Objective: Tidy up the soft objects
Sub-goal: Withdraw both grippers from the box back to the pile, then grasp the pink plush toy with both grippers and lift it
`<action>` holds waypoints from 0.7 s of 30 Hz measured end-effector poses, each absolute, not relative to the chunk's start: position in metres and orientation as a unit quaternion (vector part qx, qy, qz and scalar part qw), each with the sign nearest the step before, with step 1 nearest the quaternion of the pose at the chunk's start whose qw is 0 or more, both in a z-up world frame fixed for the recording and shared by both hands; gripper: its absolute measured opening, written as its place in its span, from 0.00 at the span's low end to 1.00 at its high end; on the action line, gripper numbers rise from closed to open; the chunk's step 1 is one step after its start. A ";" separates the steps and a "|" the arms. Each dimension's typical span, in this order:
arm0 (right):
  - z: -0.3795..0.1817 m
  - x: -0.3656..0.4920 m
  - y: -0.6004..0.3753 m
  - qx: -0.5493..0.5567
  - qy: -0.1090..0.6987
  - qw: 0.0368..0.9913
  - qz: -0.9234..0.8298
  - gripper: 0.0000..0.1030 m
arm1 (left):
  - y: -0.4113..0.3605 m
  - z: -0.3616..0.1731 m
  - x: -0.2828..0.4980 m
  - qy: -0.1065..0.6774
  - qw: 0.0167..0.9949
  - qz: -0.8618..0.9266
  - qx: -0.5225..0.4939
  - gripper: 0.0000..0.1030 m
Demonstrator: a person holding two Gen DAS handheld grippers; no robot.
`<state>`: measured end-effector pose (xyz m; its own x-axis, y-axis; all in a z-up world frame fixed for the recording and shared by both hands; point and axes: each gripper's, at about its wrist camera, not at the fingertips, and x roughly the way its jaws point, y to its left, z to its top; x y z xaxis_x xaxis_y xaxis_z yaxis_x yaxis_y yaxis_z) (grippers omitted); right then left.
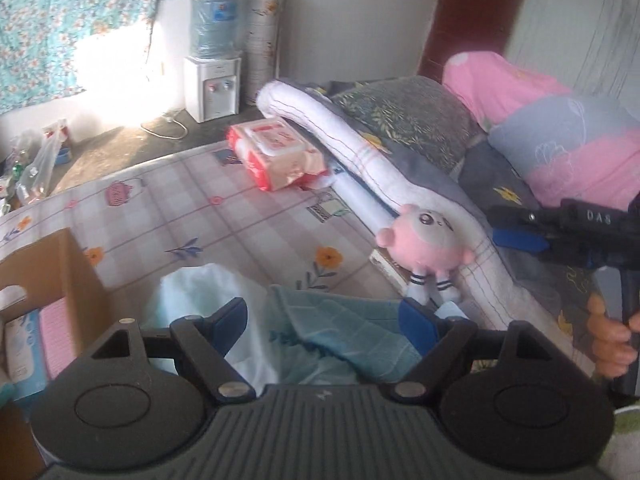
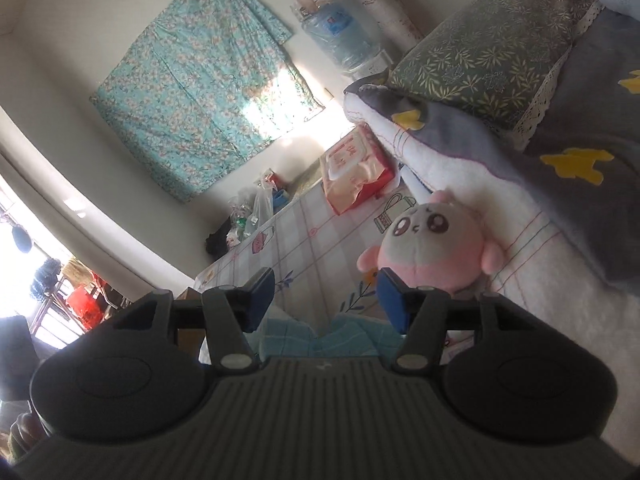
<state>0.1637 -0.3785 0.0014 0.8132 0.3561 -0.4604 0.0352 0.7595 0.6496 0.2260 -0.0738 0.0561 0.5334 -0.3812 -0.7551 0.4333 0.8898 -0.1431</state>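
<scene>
A pink and white plush toy (image 1: 424, 240) leans against a rolled white quilt (image 1: 360, 140) on the bed; it also shows in the right wrist view (image 2: 432, 240). A light blue towel (image 1: 340, 328) and a pale cloth (image 1: 208, 292) lie crumpled on the sheet. My left gripper (image 1: 324, 320) is open, its fingers on either side of the towel. My right gripper (image 2: 326, 300) is open and empty, its right finger just in front of the plush; it also shows in the left wrist view (image 1: 520, 232) to the right of the plush.
An open cardboard box (image 1: 52, 280) with folded pink and white items stands at the left on the bed. A red wipes pack (image 1: 276, 152) lies further back. Pillows (image 1: 408, 120) are piled at the right. A water dispenser (image 1: 214, 68) stands by the wall.
</scene>
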 end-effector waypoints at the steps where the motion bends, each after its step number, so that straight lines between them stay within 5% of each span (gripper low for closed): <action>1: -0.001 0.175 -0.390 0.338 0.297 0.889 0.083 0.58 | -0.089 0.046 0.233 0.429 0.870 -0.241 0.032 0.81; 11: -0.039 0.276 -0.426 0.318 0.375 0.868 0.067 0.59 | -0.194 -0.007 0.295 0.476 0.825 -0.299 0.057 0.81; 21: -0.065 0.309 -0.433 0.304 0.416 0.855 0.063 0.60 | -0.221 -0.042 0.326 0.519 0.797 -0.307 0.021 0.81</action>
